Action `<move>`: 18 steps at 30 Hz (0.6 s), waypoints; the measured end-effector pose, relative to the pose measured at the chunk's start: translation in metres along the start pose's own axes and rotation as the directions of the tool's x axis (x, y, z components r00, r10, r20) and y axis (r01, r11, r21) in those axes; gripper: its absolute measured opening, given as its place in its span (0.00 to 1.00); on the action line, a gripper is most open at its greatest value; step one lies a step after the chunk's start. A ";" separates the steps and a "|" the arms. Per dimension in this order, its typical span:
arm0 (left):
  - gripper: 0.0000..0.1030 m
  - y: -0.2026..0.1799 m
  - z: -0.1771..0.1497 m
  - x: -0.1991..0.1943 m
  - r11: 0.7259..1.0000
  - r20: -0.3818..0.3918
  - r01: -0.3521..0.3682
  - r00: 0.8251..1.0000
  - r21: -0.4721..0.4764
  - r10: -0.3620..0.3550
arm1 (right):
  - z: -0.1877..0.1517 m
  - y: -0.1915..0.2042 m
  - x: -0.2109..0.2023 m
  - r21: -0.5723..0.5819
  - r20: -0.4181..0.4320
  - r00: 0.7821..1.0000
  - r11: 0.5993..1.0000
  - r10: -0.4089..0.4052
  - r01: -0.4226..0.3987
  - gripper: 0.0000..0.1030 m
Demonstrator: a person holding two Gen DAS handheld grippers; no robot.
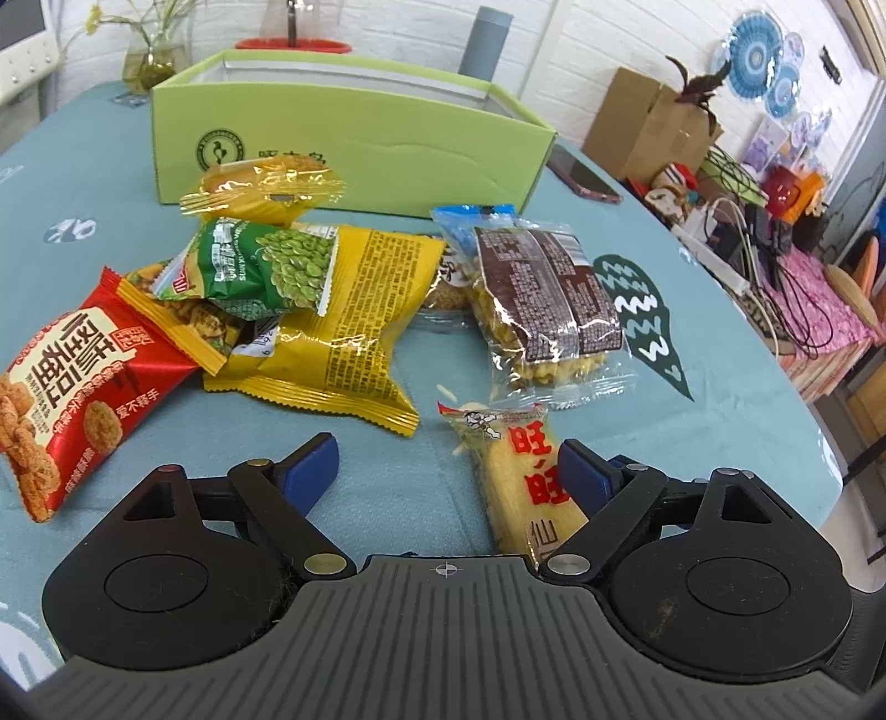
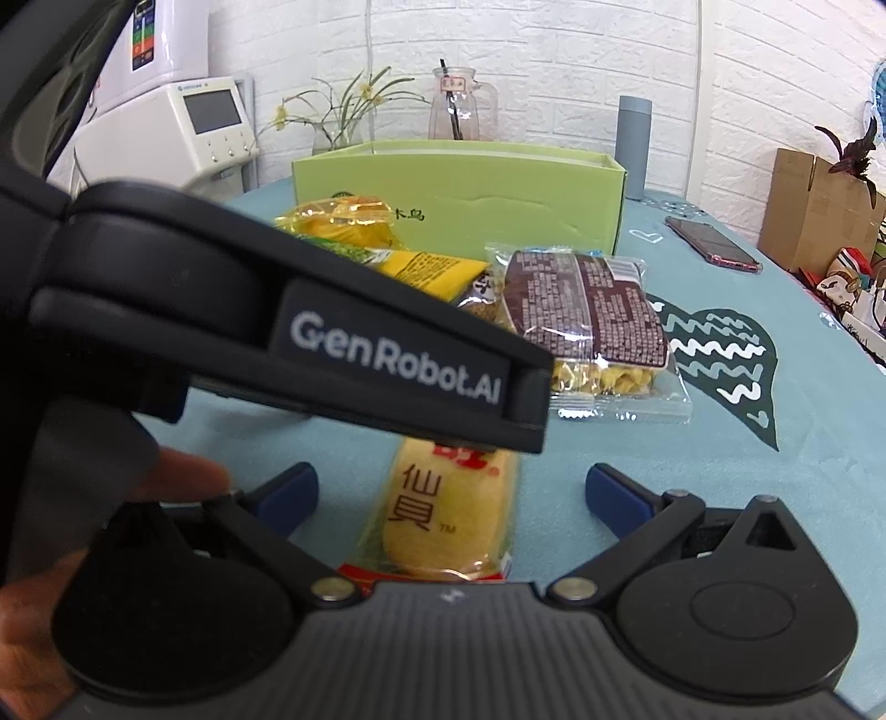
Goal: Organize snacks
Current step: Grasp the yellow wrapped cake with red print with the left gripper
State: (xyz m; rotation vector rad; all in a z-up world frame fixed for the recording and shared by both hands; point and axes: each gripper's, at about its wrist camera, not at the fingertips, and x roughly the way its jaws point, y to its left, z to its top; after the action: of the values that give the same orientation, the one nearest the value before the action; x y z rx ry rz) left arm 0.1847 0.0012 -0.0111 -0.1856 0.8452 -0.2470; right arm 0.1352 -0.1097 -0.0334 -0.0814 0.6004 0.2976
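Observation:
A pile of snack packs lies on the teal tablecloth in front of an open green box [image 1: 354, 133]. It holds a red pack [image 1: 72, 399], a large yellow bag [image 1: 343, 321], a green pea pack [image 1: 266, 266], a gold-wrapped cake [image 1: 266, 188] and a clear pack with a brown label [image 1: 548, 310]. A yellow rice cracker pack [image 1: 526, 487] lies nearest. My left gripper [image 1: 446, 465] is open, its right finger beside the cracker pack. My right gripper [image 2: 451, 493] is open around the same pack [image 2: 443, 520], not touching it. The left gripper's body [image 2: 277, 310] hides much of the right wrist view.
A phone [image 1: 581, 174] lies on the table right of the box and shows in the right wrist view [image 2: 711, 243]. A grey cylinder [image 1: 487, 41], a glass jug [image 2: 462, 105] and a vase stand behind the box. Cardboard boxes and cables crowd the far right beyond the table edge.

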 end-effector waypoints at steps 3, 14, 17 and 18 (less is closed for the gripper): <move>0.73 -0.001 0.001 0.001 1.000 -0.003 -0.003 1.000 0.007 0.003 | -0.001 0.000 -0.001 0.000 0.002 1.000 1.000 0.000 0.000 0.99; 0.74 -0.002 0.000 0.001 1.000 -0.006 -0.013 1.000 -0.008 0.013 | 0.003 -0.003 -0.008 -0.012 -0.030 1.000 1.000 0.005 -0.005 0.99; 0.74 -0.002 0.001 -0.001 1.000 -0.023 0.006 1.000 -0.017 -0.006 | 0.003 -0.002 -0.016 -0.056 -0.009 1.000 0.998 -0.001 0.001 0.99; 0.74 -0.001 0.001 -0.002 1.000 -0.030 0.023 0.999 -0.020 -0.024 | 0.003 -0.001 -0.018 -0.069 -0.002 1.000 0.998 0.000 0.000 0.99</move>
State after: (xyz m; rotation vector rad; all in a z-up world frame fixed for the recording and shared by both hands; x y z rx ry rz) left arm 0.1841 0.0004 -0.0091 -0.2109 0.8766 -0.2639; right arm 0.1232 -0.1147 -0.0205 -0.1484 0.5922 0.3181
